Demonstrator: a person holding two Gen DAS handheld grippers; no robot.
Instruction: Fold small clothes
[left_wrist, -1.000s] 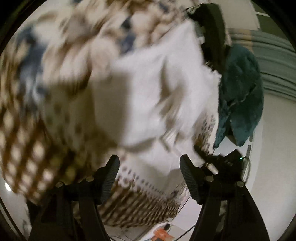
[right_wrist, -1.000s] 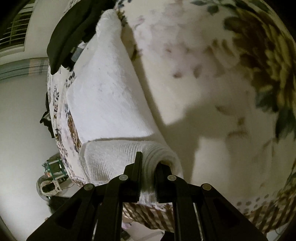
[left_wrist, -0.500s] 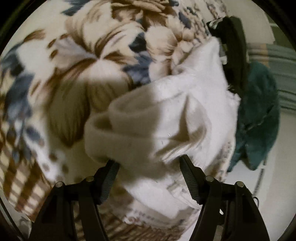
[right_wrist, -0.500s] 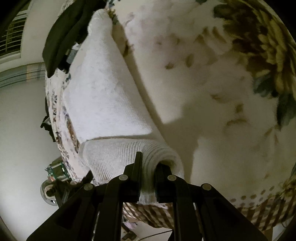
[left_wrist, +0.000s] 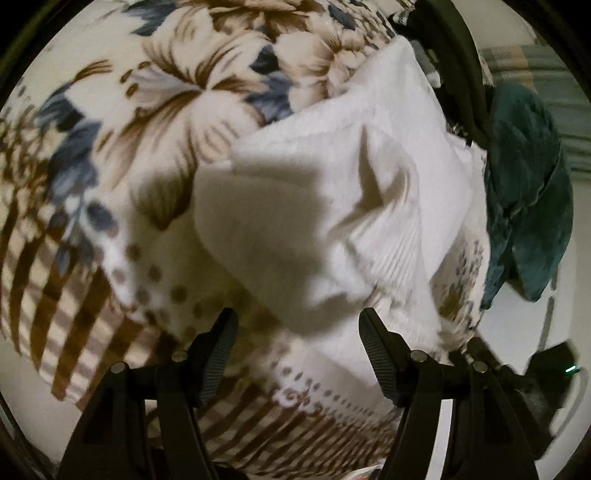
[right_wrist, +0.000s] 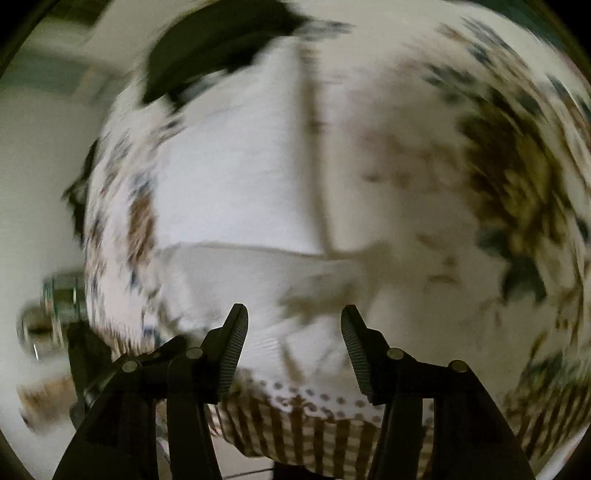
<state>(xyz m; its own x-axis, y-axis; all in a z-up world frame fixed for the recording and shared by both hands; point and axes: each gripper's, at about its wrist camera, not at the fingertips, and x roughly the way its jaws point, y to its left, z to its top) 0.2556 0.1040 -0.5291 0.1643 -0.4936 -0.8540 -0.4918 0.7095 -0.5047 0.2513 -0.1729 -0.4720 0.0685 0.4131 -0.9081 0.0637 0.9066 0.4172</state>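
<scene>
Left gripper (left_wrist: 297, 349) and right gripper (right_wrist: 293, 345) both spread, empty, above white garment (left_wrist: 332, 206).

Setting: domestic room, likely a home.
Work surface: floral cloth (left_wrist: 155, 110) with checked brown border covers it.
Laundry: teal garment (left_wrist: 524, 177) and dark garment (right_wrist: 207, 48) lie at the surface's edge.
Surroundings: plain pale wall (right_wrist: 40, 155).
</scene>
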